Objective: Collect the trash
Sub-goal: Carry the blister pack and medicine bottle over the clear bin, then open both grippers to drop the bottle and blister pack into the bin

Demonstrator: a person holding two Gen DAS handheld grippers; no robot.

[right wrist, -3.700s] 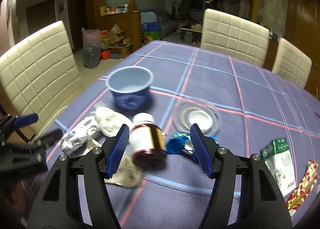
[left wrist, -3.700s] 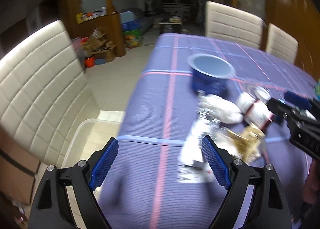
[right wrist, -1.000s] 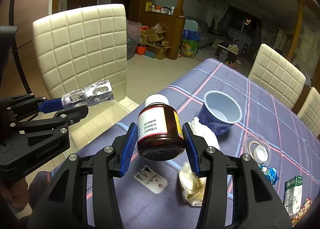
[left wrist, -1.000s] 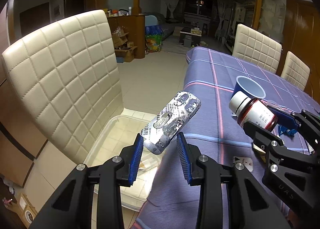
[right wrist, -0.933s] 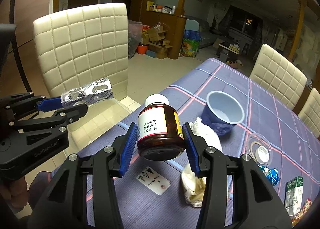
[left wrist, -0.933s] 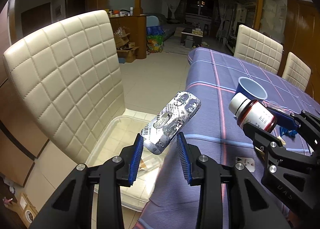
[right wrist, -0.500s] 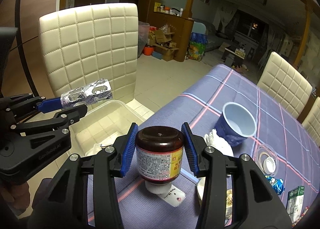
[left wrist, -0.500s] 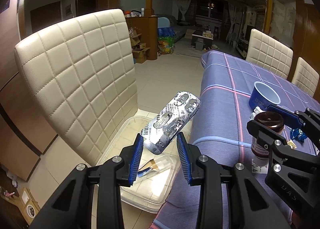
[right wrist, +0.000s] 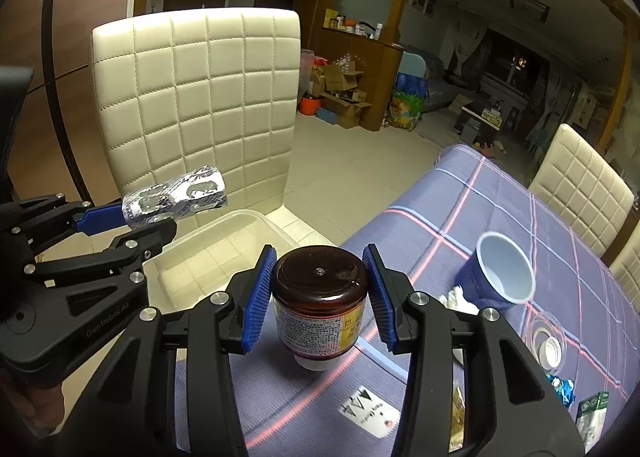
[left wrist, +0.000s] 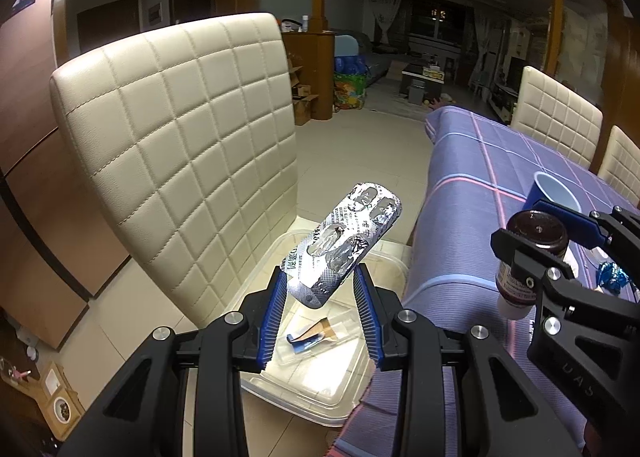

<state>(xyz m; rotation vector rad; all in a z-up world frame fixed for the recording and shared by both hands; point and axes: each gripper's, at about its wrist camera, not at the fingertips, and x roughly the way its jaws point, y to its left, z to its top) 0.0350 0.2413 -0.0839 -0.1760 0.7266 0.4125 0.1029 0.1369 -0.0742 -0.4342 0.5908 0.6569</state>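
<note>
Holding a silver blister pack [left wrist: 343,243] in my left gripper [left wrist: 320,313], I have its blue pads clenched on the pack's lower end. Its long axis rises from about 7 o'clock toward 1 o'clock in the left wrist view, its upper end free in the air. Directly beneath it sits a clear plastic bin [left wrist: 384,381] on the tiled floor, with a small brown and blue scrap [left wrist: 310,337] lying inside. A cream quilted chair [left wrist: 176,145] stands at 10 o'clock, close against the bin's far side, so room is tight there. The edge of the purple checked tablecloth [left wrist: 460,217] drops beside the bin at 3 o'clock.

My right gripper [right wrist: 320,293] grasps a brown medicine bottle [right wrist: 320,305], upside down: base up toward the camera, white cap pointing down at the cloth, long axis near vertical. It hangs over the table's near corner, just right of the bin [right wrist: 224,253]. A blue cup [right wrist: 500,277], tilted, lies at 3 o'clock, well apart, with a white card [right wrist: 370,411] on the cloth below the bottle.
</note>
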